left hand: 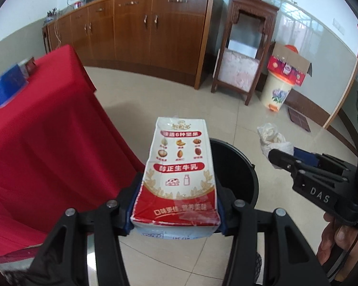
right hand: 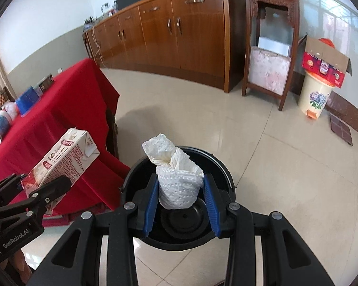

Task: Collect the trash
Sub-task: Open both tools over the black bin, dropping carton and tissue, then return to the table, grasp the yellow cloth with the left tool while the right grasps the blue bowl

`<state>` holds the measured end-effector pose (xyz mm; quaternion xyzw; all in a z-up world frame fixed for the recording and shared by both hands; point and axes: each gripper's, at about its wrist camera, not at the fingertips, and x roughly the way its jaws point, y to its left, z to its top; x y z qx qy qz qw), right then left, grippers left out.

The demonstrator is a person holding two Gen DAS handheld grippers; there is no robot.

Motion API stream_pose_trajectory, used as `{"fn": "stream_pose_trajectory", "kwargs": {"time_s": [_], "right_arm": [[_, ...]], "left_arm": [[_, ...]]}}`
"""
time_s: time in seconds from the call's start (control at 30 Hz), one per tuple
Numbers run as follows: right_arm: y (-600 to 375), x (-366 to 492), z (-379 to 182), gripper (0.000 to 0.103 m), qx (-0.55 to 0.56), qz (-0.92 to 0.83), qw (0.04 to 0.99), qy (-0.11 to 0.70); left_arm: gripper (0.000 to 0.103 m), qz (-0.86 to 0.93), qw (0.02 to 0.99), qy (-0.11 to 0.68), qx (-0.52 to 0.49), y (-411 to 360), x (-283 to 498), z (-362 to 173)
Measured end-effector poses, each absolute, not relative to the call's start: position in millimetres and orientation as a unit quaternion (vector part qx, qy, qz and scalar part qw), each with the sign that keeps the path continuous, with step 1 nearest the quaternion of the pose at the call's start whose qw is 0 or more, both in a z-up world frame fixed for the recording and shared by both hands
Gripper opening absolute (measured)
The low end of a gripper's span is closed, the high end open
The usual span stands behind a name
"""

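- White paper wad [right hand: 176, 178] sits pinched in the right hand-held gripper [right hand: 181, 190], directly over the black bin [right hand: 223, 174].
- Milk carton [left hand: 179, 174] is clamped in the left hand-held gripper [left hand: 176, 205], beside the bin's rim, near the red bench [left hand: 47, 143].
- Risk, I judge: the carton is off-centre, so a release could clip the rim and land on the floor.
- Readable: "DAS", "GenRobot.AI"; carton print is Chinese.
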<state>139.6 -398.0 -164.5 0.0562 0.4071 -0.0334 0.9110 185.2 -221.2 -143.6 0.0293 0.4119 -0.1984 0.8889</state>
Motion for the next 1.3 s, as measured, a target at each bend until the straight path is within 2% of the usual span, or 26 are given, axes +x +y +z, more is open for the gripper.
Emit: {"fn": "stream_pose_trajectory", "kwargs": {"time_s": [0.3,0.37,0.43,0.53,0.63,1.0,1.3], "right_arm": [[-408,181,-235,0.041,0.028,0.013,0.876,0.481],[-407,196,-261,0.049,0.002,0.023,0.859,0.512],[-413,205,-278,0.078,-0.023,-0.009,0.852,0.524],[-425,213,-280,0.083,0.000,-0.029,0.850,0.525],[-416,218,-263,0.092,0.006,-0.025,0.859,0.511],[-321,210,-155,0.093,-0.009,0.023,0.911,0.413],[-224,179,-83,0.094,-0.038,0.086,0.929,0.357]], "left_arm": [[0.055,-0.195,0.857,0.476,0.018,-244,212,-194],[0.077,-0.186,0.853,0.488,0.021,-245,217,-206],[0.078,-0.157,0.854,0.495,0.022,-237,220,-211],[0.095,-0.112,0.868,0.484,0.015,-216,216,-200],[0.095,-0.085,0.881,0.465,0.010,-188,206,-183],[0.096,0.010,0.915,0.403,-0.031,-69,134,-105],[0.097,0.067,0.935,0.343,-0.058,13,102,-63]]}}
